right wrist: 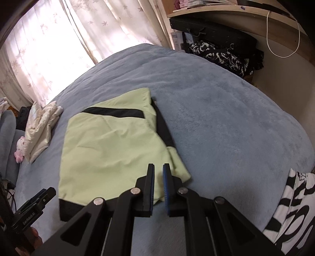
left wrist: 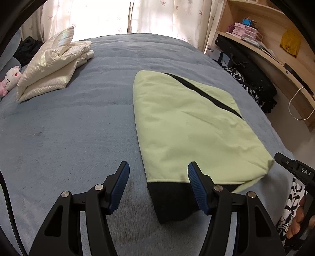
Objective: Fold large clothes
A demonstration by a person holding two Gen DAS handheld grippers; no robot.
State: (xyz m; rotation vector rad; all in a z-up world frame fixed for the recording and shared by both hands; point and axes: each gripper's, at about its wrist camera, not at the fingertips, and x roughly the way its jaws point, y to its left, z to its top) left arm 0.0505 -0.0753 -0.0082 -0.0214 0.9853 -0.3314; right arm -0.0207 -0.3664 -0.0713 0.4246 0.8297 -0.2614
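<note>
Left wrist view: sits behind the left gripper, angled steeply down over the bed's near edge, facing the curtained window. Close in.

Right wrist view: behind the right gripper, also tilted down, rolled sideways, facing the same far edge.

Shared: the green garment, the cream folded pile, the curtains, the wooden shelf. Each view catches the other gripper at its near corner.

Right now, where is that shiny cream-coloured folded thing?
The cream folded garment lies on the blue bed at its far left, beside a pink-and-white plush toy, well apart from the green garment.
</note>
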